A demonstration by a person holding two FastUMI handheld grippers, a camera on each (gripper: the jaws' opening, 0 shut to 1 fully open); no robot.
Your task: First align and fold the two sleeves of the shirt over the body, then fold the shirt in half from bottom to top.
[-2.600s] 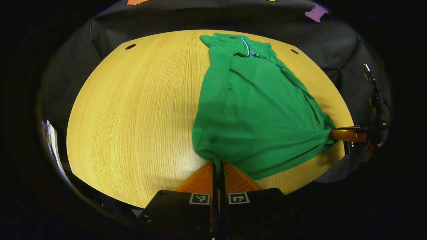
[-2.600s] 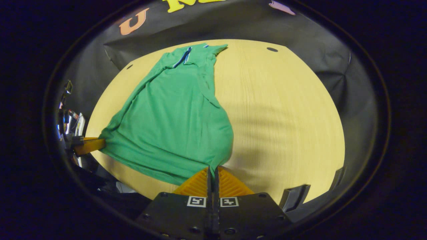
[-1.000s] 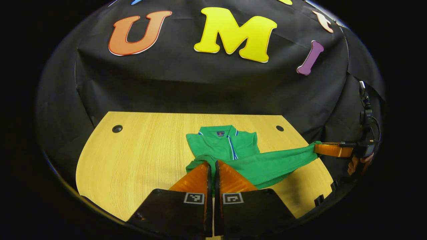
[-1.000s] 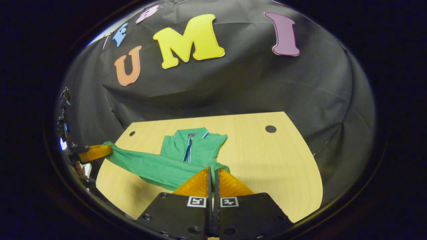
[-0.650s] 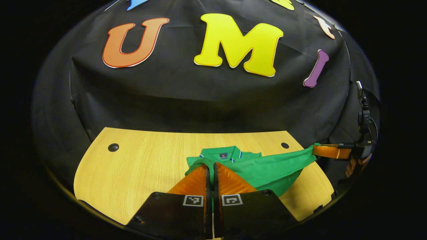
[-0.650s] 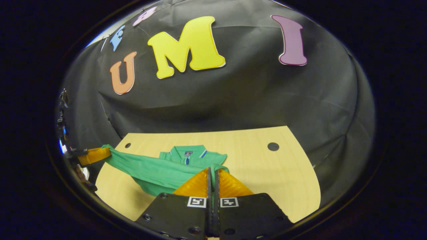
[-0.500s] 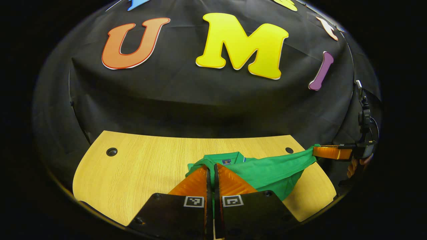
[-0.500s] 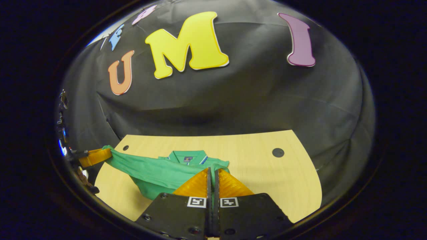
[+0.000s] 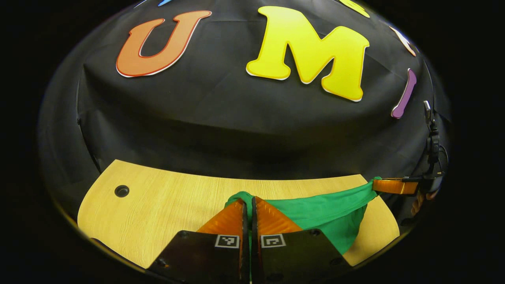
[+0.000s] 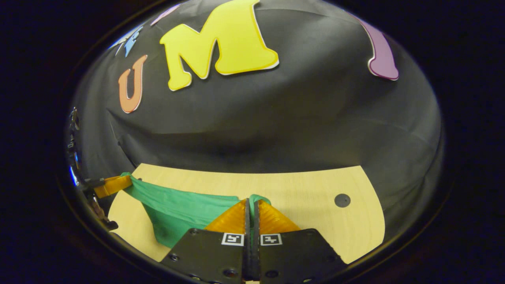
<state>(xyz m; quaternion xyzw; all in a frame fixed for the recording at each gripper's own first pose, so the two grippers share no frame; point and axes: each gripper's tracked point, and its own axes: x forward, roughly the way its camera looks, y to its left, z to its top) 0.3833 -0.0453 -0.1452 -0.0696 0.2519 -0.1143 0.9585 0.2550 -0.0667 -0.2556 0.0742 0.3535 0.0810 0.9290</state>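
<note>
The green shirt [image 9: 327, 209] hangs as a taut band between both grippers, low over the far part of the wooden table [image 9: 158, 205]. My left gripper [image 9: 247, 201] is shut on one bottom corner of the shirt's hem. In the left gripper view the right gripper [image 9: 376, 184] holds the other corner at the right edge. In the right gripper view my right gripper [image 10: 251, 203] is shut on its hem corner, the shirt [image 10: 177, 209] stretches left, and the left gripper [image 10: 125, 181] pinches the far end. The collar and sleeves are hidden under the lifted cloth.
The table [image 10: 315, 213] has a round cable hole at the far left [image 9: 121, 191] and one at the far right [image 10: 342, 200]. The black cloth wall rises close behind the table's far edge. A hand [image 9: 418, 201] shows behind the right gripper.
Both grippers have carried the shirt's bottom hem up and toward the far edge. The collar, seen half a second ago, is now covered by the folded-over cloth. The wall looms closer.
</note>
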